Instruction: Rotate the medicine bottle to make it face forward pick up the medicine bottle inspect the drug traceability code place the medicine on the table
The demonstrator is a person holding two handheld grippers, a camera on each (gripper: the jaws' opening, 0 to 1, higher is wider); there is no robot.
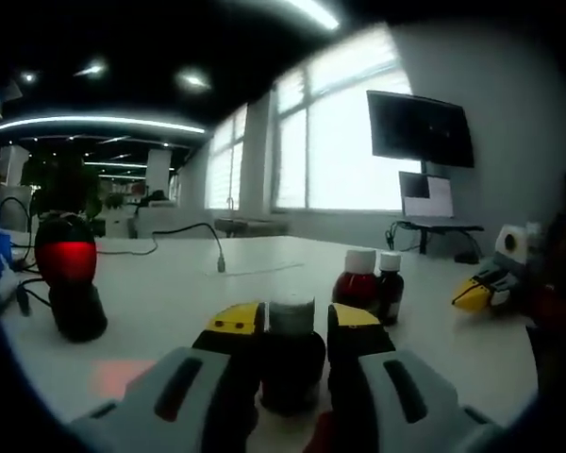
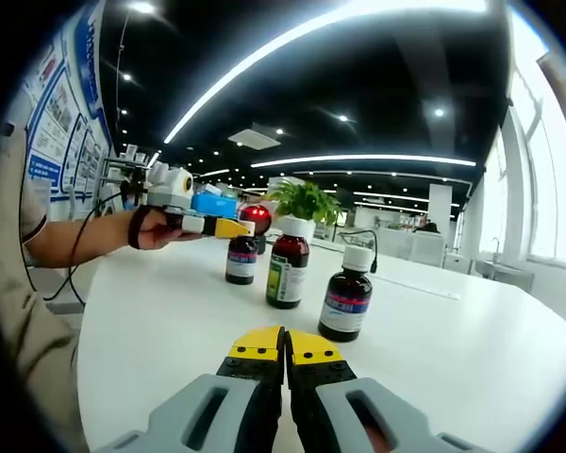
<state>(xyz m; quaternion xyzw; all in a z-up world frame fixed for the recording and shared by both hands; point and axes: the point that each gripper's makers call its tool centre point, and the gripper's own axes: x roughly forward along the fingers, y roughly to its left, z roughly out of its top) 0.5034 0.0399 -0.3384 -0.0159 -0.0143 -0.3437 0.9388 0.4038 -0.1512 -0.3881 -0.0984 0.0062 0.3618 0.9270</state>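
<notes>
Left gripper view: left claw (image 1: 292,344) pinching a dark medicine bottle (image 1: 291,363) by the body, near on the white desk (image 1: 170,283); two more bottles (image 1: 368,283) far right. Right gripper view: right claw (image 2: 285,351) pressed together, empty. Likely rigid, smooth, light; grip mid-body.

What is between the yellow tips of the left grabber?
A dark medicine bottle with a grey cap stands between the left gripper jaws, in the left gripper view.

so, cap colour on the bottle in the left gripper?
Grey cap on a dark bottle; left gripper view.
</notes>
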